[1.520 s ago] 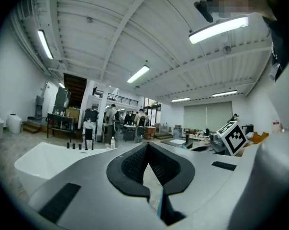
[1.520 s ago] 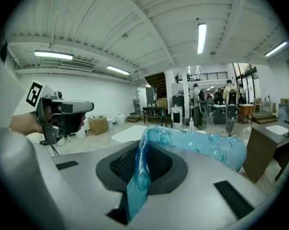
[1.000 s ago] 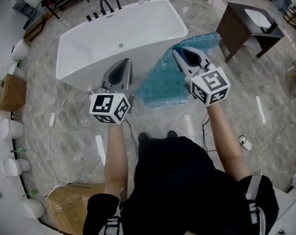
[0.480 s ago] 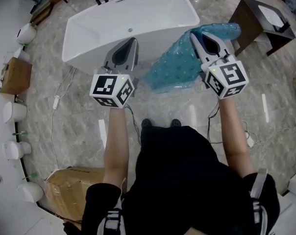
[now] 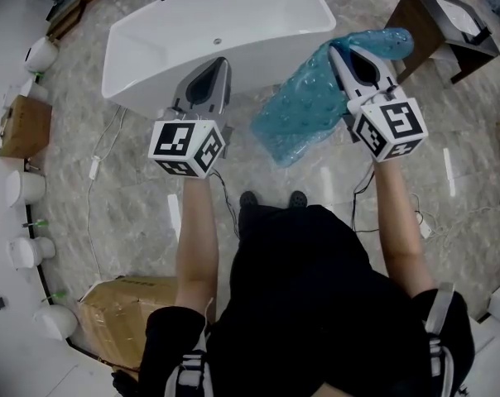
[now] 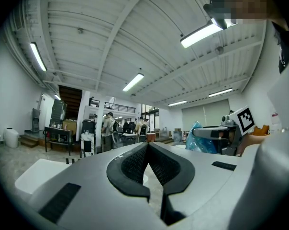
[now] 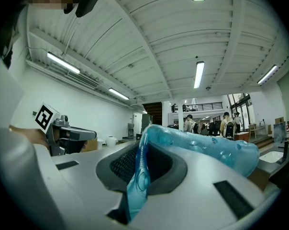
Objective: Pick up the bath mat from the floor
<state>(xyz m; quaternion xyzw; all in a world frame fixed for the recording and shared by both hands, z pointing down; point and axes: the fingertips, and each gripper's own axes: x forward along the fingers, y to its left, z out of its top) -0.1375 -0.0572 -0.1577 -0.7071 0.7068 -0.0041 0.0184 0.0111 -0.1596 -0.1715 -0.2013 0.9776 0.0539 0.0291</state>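
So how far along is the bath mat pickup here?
Done: the bath mat hangs from the right gripper, jaws clamped on its edge, apparently clear of the floor beside the bathtub. In hand: just holding it up. The left gripper is shut, empty. Left: little, if anything.

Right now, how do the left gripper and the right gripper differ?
The right gripper has jaws shut on the bubbled blue plastic bath mat, which hangs from them; the left gripper has shut, empty jaws. The left gripper shows against the white bathtub, the right gripper against the mat. Both point forward.
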